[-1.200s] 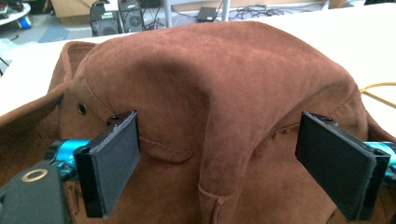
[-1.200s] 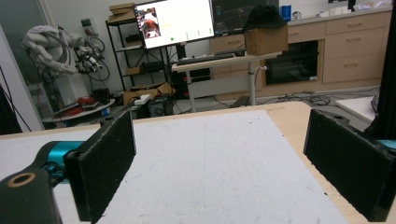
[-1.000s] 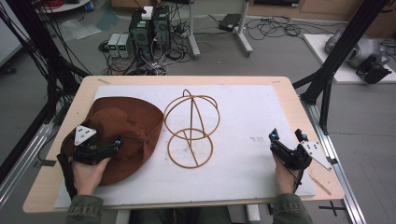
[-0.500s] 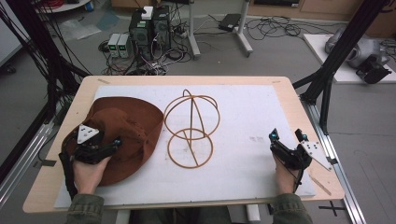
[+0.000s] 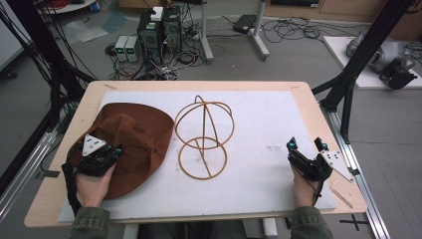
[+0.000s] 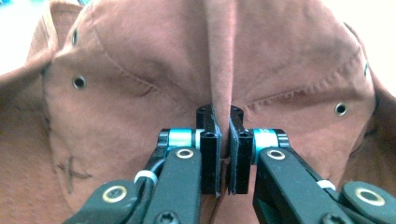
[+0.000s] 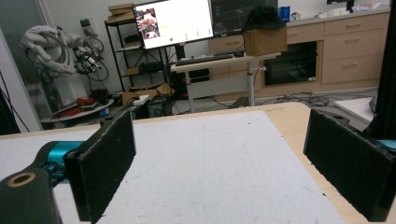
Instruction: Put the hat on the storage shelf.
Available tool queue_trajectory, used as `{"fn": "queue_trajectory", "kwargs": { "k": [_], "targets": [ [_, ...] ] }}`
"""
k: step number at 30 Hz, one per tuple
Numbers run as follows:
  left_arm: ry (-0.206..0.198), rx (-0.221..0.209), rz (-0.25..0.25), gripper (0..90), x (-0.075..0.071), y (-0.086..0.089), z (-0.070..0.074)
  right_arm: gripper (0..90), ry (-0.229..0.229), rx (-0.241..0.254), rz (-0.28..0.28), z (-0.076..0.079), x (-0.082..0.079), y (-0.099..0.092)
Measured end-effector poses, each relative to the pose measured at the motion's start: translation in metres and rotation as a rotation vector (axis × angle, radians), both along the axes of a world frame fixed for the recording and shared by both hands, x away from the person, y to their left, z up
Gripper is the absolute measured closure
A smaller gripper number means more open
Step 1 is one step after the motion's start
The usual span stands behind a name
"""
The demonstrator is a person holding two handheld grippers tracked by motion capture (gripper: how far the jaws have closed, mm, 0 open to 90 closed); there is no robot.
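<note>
My left gripper (image 6: 219, 154) is clenched on a pinched ridge of cloth on the brown hat (image 6: 140, 84); in the left gripper view the fold rises straight up between the two jaws, which stand almost touching with only the cloth between them. So the hat is right under and ahead of that gripper, with its crown spreading to both sides of the pinch and small metal eyelets (image 6: 79, 82) off to either side.

From the high view, my left gripper (image 5: 99, 158) sits on the near part of the hat (image 5: 134, 134), which lies flat and slumped on the surface (image 5: 278, 124). Just beyond and to the right of this gripper stands the wire hat stand (image 5: 204, 137): a ring on the surface with a dome of hoops rising from it. The hat's edge lies just beside the stand, perhaps touching it; I cannot tell.

I judge the stand is where the hat goes, so the move would be up and rightward from my left gripper, the nearer one by far.

My right gripper (image 5: 307, 149) rests well apart, on the far side of the stand from the hat, its jaws spread wide with nothing between them; its own view shows only bare white surface (image 7: 210, 158) ahead.
</note>
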State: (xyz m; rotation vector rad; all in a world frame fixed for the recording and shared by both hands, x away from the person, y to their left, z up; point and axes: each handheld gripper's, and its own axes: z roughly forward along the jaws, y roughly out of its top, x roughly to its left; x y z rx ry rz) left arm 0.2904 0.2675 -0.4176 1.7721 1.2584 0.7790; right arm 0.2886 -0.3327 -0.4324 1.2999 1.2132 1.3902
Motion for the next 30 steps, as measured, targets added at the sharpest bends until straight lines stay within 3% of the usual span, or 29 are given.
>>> {"fn": "queue_trajectory", "kwargs": {
  "k": [5,19,30],
  "targets": [
    [-0.006,0.041,-0.004,86.7,-0.0005,-0.0038,0.0006,8.4,0.000,0.000,0.000,0.0001,-0.0001,0.0001],
    [-0.028,0.031,-0.003,86.8,-0.0036,-0.0021,0.0026,8.4,0.000,0.003,0.000,0.0001,0.0000,-0.0001],
    [-0.087,0.035,0.014,86.8,-0.0078,-0.0028,0.0073,8.4,0.000,-0.001,0.001,0.0001,0.0000,-0.0006]
  ]
}}
